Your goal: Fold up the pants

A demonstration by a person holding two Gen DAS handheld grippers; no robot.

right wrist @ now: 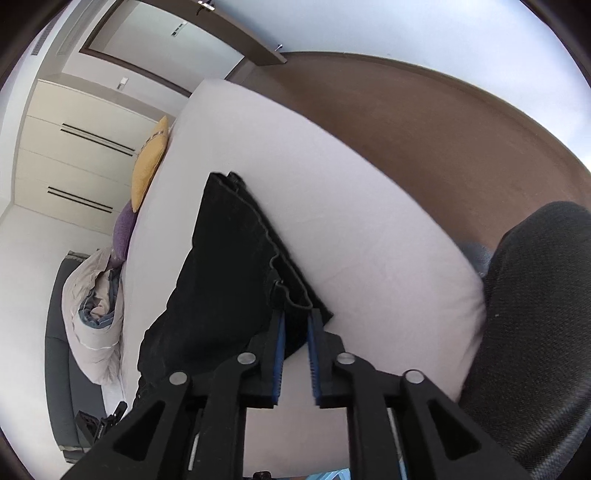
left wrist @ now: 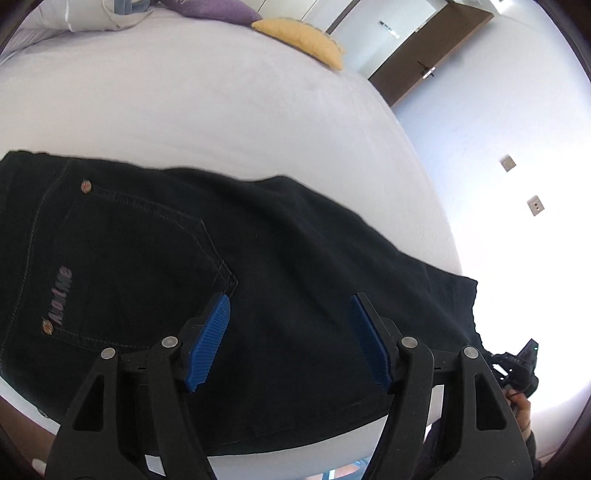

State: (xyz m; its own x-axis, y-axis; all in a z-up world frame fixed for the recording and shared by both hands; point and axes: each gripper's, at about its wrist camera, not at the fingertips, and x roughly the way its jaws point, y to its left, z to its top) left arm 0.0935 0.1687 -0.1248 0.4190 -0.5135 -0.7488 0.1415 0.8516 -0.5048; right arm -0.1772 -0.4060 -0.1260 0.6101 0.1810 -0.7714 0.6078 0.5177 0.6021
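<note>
Black jeans (left wrist: 258, 266) lie flat across the near edge of a white bed (left wrist: 221, 110), back pocket with a logo (left wrist: 129, 258) facing up. My left gripper (left wrist: 290, 301) hovers over them, open, with nothing between its blue pads (left wrist: 210, 339). In the right wrist view the jeans (right wrist: 229, 258) stretch away, their hem corner (right wrist: 295, 295) lying at the tips of my right gripper (right wrist: 295, 321). Its jaws stand a narrow gap apart and the blue pads (right wrist: 280, 339) do not press on the cloth. The right gripper (left wrist: 517, 365) and a hand also show at the far right of the left wrist view.
A yellow pillow (left wrist: 306, 40), a purple pillow (left wrist: 210, 9) and a bunched duvet (left wrist: 103, 14) lie at the far end of the bed. Brown floor (right wrist: 406, 129) runs beside the mattress. A dark textured shape (right wrist: 535, 314) stands near its corner. A door (left wrist: 424, 55) and a wardrobe (right wrist: 74, 147) stand beyond.
</note>
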